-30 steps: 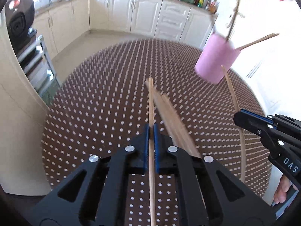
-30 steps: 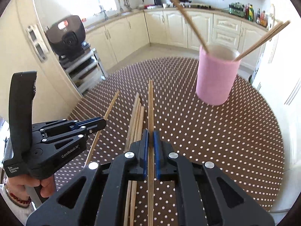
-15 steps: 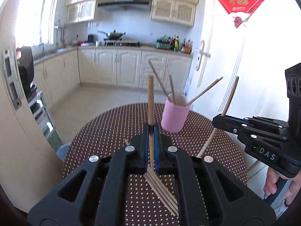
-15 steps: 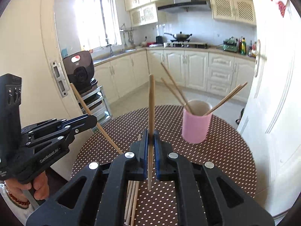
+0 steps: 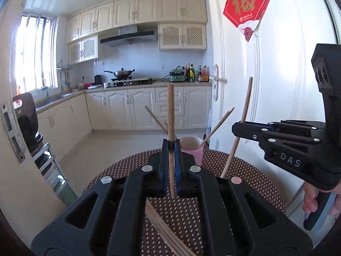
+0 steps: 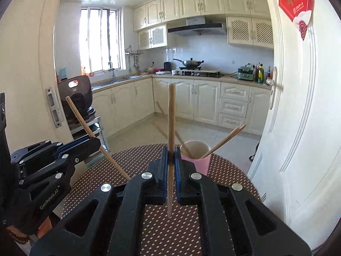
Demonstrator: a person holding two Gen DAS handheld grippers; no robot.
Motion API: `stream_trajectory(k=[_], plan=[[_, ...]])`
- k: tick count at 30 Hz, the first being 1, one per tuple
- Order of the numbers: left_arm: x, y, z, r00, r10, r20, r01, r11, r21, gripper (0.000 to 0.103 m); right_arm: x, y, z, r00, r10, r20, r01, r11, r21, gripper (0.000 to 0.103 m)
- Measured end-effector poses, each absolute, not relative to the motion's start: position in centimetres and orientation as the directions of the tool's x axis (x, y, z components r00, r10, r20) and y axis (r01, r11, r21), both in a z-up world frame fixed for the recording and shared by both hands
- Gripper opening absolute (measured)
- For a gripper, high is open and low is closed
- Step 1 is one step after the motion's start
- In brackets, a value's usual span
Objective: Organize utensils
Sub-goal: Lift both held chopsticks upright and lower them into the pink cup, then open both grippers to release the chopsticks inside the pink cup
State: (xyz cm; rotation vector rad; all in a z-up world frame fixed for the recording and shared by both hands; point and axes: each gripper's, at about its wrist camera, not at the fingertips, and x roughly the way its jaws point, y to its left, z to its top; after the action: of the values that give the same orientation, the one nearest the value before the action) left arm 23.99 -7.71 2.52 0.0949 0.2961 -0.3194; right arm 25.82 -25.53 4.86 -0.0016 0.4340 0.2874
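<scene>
My left gripper (image 5: 170,147) is shut on a wooden chopstick (image 5: 170,115) that stands upright above the table. My right gripper (image 6: 170,151) is shut on another chopstick (image 6: 171,117), also upright. Each gripper shows in the other's view, the right gripper (image 5: 239,125) at the right with its chopstick (image 5: 243,119), the left gripper (image 6: 93,141) at the left with its chopstick (image 6: 85,123). A pink cup (image 5: 191,149) (image 6: 197,156) with several chopsticks stands at the table's far side. Loose chopsticks (image 5: 162,226) lie on the table below my left gripper.
The round table (image 6: 223,170) has a brown dotted cloth. A white door (image 6: 298,117) stands close on the right. A rack with a black appliance (image 6: 76,98) stands left of the table. Kitchen cabinets line the far wall.
Both grippers have risen from the table and tilted up, each lifting its chopstick from flat to upright. The cup now sits lower and farther in both views.
</scene>
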Motion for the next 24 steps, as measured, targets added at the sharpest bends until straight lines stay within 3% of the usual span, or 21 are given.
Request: stream_trajectory(k=[16,24], plan=[[30.2,-12.9,7.0,0.912,-0.374,-0.166,0.378,0.926,-0.009,0.005,30.8,-29.2,7.5,0.956,0.170,-0.239,-0.158,0.985,0.071,0.004],[34.3,-13.1,5.6,0.908,-0.372,-0.191,0.361,0.928,-0.090,0.005,32.5,-30.1,6.6,0.965,0.170,-0.198,-0.145,0.981,0.133,0.004]])
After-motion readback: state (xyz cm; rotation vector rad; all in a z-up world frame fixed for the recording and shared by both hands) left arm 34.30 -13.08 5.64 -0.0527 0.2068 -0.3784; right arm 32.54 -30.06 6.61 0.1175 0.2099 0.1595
